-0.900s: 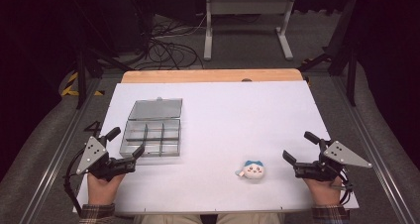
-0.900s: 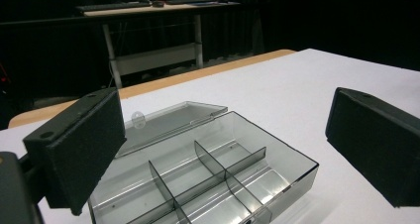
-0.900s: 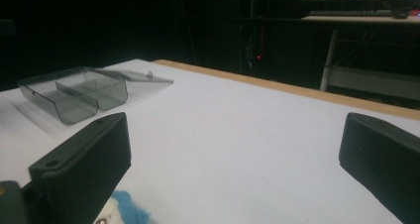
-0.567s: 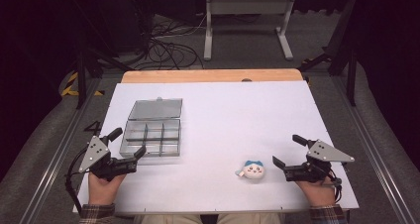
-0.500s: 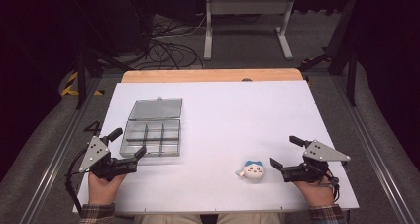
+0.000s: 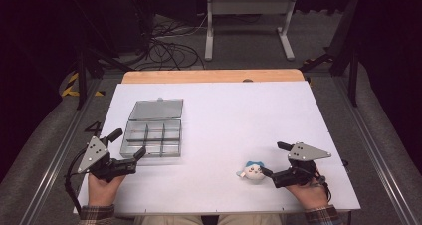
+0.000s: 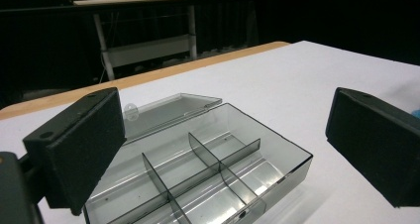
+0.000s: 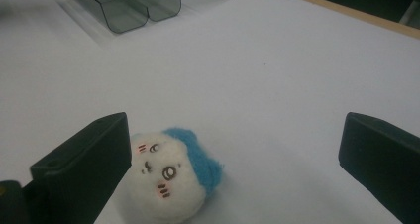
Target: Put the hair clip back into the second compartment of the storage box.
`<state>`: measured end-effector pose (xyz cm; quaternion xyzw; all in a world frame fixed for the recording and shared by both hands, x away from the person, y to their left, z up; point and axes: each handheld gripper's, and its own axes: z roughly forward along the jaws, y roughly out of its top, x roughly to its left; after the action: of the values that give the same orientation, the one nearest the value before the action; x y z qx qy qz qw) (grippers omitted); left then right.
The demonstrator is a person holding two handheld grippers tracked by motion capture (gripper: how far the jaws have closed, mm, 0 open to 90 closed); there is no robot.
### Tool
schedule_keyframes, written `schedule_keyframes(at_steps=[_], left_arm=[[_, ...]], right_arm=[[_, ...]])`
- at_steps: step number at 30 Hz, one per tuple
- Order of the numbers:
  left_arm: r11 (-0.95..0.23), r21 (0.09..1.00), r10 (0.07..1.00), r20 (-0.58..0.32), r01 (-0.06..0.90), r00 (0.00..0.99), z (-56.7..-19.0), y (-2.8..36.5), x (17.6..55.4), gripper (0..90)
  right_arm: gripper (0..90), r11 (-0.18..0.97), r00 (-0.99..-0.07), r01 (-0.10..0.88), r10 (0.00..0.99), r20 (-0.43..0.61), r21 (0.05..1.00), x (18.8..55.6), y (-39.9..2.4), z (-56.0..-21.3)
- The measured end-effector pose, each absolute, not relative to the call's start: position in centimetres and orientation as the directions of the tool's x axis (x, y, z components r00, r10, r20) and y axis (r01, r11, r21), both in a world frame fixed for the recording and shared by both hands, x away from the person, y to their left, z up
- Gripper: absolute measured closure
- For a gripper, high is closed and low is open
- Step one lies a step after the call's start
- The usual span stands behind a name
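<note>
Down near the front edge of the white table [image 6: 224,110], the right gripper [image 6: 271,160] lies low with its jaws spread wide and grasping nothing. A small plush toy [image 6: 254,171], white with a blue tuft and a drawn face, rests on the table just off the tip of the nearer jaw. In the right gripper view the toy [image 8: 171,177] sits beside the left jaw, seemingly touching its inner face, while the other jaw stands well apart from it with bare table between. The toy lies on its side, face turned up toward the camera. Over on the left, the left gripper [image 6: 129,145] is likewise released, jaws wide and nothing between the pads. It points at a clear grey box [image 6: 152,138] with its lid [image 6: 157,109] folded back flat on the table. In the left gripper view the box [image 7: 198,174] shows dividers forming compartments, all bare, and it lies between and just beyond the two jaws, apart from both. Box and toy are well apart on the table.
</note>
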<state>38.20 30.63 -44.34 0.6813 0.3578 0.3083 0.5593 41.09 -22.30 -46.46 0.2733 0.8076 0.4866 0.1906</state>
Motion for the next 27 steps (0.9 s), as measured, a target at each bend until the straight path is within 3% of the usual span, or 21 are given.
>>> schedule_keyframes(at_steps=[27], left_arm=[[-0.077, 0.986, 0.831, -0.017, 0.146, 0.556, -44.3, 31.2, 38.2, 2.4]], right_arm=[[8.7, 0.509, -0.826, 0.300, 0.562, -0.047, 0.807, 41.3, -19.8, -47.9]])
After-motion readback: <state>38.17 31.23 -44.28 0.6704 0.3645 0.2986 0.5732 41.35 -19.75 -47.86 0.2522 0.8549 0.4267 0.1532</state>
